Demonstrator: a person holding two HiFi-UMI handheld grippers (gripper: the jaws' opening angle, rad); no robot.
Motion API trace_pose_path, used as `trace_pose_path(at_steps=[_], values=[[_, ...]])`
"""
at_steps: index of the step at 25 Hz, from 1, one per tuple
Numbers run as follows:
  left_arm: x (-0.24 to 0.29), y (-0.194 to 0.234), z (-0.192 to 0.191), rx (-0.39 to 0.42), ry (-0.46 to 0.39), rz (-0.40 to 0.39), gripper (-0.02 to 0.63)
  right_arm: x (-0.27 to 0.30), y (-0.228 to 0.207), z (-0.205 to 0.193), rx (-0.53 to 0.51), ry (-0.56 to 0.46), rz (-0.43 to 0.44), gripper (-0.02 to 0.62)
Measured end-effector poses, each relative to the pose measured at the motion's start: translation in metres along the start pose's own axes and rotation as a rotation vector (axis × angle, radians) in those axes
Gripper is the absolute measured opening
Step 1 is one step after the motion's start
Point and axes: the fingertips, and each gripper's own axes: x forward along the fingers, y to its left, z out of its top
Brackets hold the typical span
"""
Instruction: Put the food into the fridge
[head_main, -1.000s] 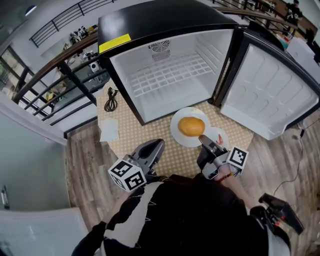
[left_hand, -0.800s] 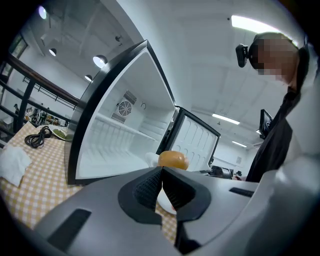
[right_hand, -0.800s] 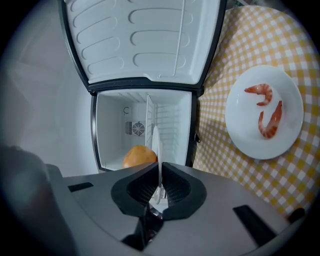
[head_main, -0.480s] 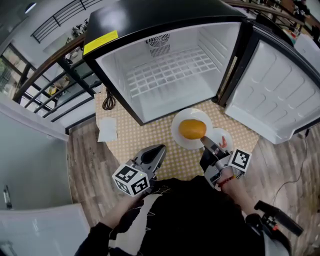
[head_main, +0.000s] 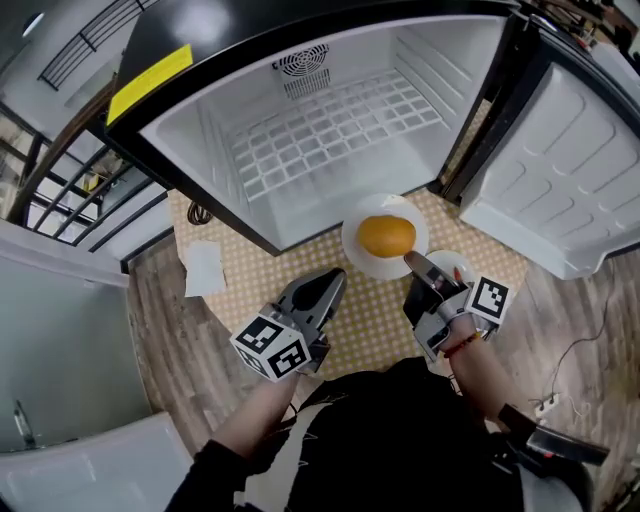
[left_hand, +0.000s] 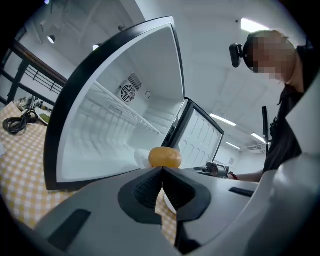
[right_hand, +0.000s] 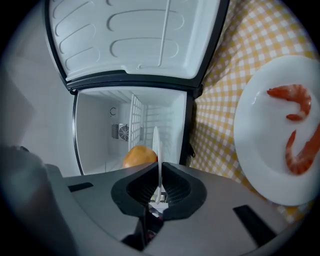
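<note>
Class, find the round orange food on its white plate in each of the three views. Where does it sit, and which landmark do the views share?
Head view: the round orange food sits right of centre on the white plate.
Left gripper view: the food is at centre, slightly low.
Right gripper view: the food is left of centre, low.
Shared landmark: the open fridge, behind the food in all three.

Checked table (head_main: 372, 308): fridge (head_main: 330, 150), cable (head_main: 197, 213), paper (head_main: 204, 268)
</note>
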Motion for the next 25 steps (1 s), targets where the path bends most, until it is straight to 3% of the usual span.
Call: trace_pose_path(at_steps=[10,18,25], values=[[0.041,0.031,0.004,-0.036,-0.004,0.008,0.012,0.041,-0.013,0.027,-0.005,-0.023,-0.035,0.025],[0.069,0.037,0.015,-0.013,0.006,-0.041,0.012,0.075,-0.009,0.052,-0.021,-0.038,-0.030,0.025],[0.081,0.041,0.016,0.001,0.011,-0.056,0.012,0.091,-0.017,0.068,-0.059,-0.044,-0.082,0.025]])
